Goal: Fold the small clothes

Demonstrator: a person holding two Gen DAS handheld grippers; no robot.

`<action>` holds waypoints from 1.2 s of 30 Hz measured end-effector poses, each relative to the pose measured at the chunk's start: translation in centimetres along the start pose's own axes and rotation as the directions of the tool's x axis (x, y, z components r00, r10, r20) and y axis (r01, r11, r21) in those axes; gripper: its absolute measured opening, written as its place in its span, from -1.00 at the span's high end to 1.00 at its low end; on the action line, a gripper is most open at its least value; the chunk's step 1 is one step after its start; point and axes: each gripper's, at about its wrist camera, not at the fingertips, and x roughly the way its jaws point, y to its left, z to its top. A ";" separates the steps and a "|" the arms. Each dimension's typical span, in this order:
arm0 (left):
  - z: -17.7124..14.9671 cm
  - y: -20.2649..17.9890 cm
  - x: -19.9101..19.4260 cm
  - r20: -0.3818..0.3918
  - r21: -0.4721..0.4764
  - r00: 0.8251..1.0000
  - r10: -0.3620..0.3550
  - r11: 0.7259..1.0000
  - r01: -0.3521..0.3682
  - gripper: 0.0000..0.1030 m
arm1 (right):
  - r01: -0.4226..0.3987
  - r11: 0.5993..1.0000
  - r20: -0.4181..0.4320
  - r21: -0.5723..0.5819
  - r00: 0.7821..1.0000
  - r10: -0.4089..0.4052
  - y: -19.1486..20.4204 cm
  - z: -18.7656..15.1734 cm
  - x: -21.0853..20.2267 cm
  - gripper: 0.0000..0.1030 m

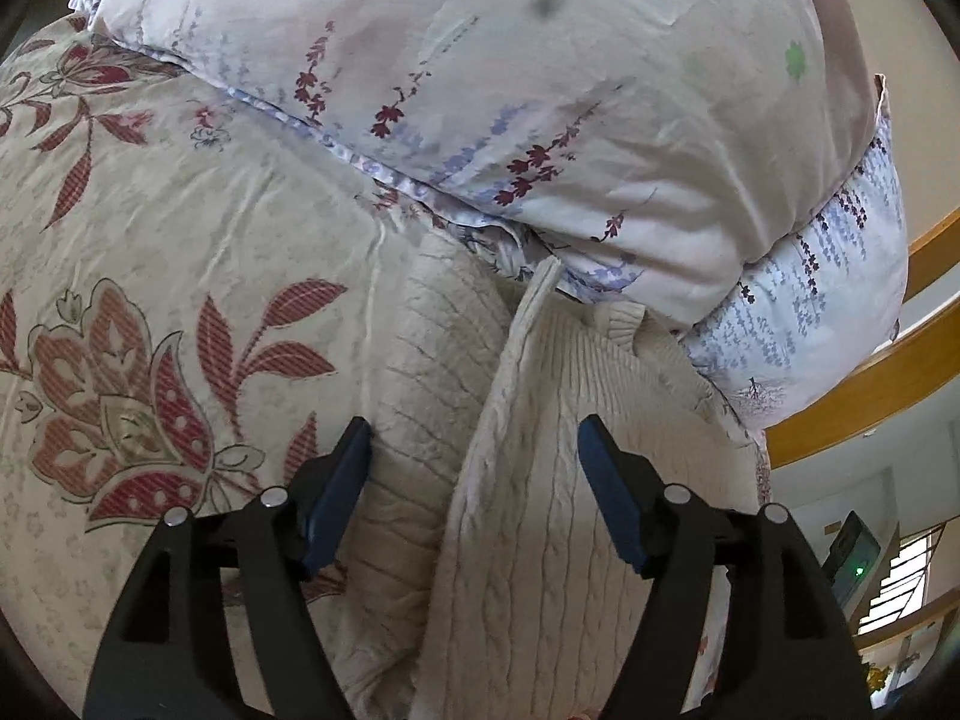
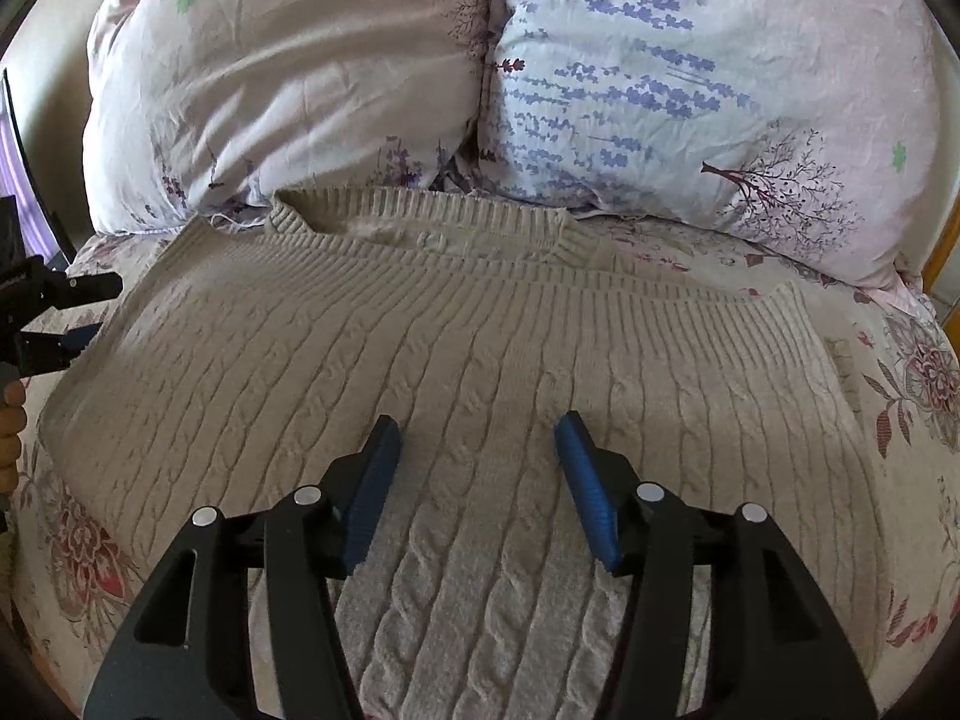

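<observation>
A cream cable-knit sweater (image 2: 480, 330) lies spread flat on the bed, its ribbed collar toward the pillows. My right gripper (image 2: 477, 423) hovers over the middle of the sweater with its blue pads apart and nothing pinched. In the left wrist view the sweater (image 1: 540, 480) shows a folded side edge running up between the jaws of my left gripper (image 1: 475, 429). That gripper is open, and its pads stand clear of the knit on both sides. The left gripper (image 2: 99, 309) also shows in the right wrist view, at the sweater's left edge.
A floral bed sheet (image 1: 150, 240) covers the mattress. Two printed pillows (image 2: 288, 72) (image 2: 690, 78) lie just beyond the collar. A wooden bed rail (image 1: 870, 396) runs along the right. A person's hand (image 2: 9, 420) shows at the left edge.
</observation>
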 end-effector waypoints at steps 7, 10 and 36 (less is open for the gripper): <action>-0.1 -0.6 0.3 0.002 0.007 1.000 -0.002 1.000 0.002 -0.35 | 0.002 1.000 0.005 -0.005 1.000 -0.002 -0.1 0.0 0.1 -0.14; -0.3 -0.8 0.6 -0.001 -0.005 1.000 -0.018 1.000 0.018 -0.27 | -0.001 1.000 0.005 -0.005 1.000 0.001 0.0 0.0 0.2 -0.15; -0.8 -9.1 -1.3 0.062 -0.010 0.980 -0.192 0.981 0.193 0.62 | -0.127 0.985 0.028 0.120 0.992 0.124 -2.8 0.5 -1.3 -0.15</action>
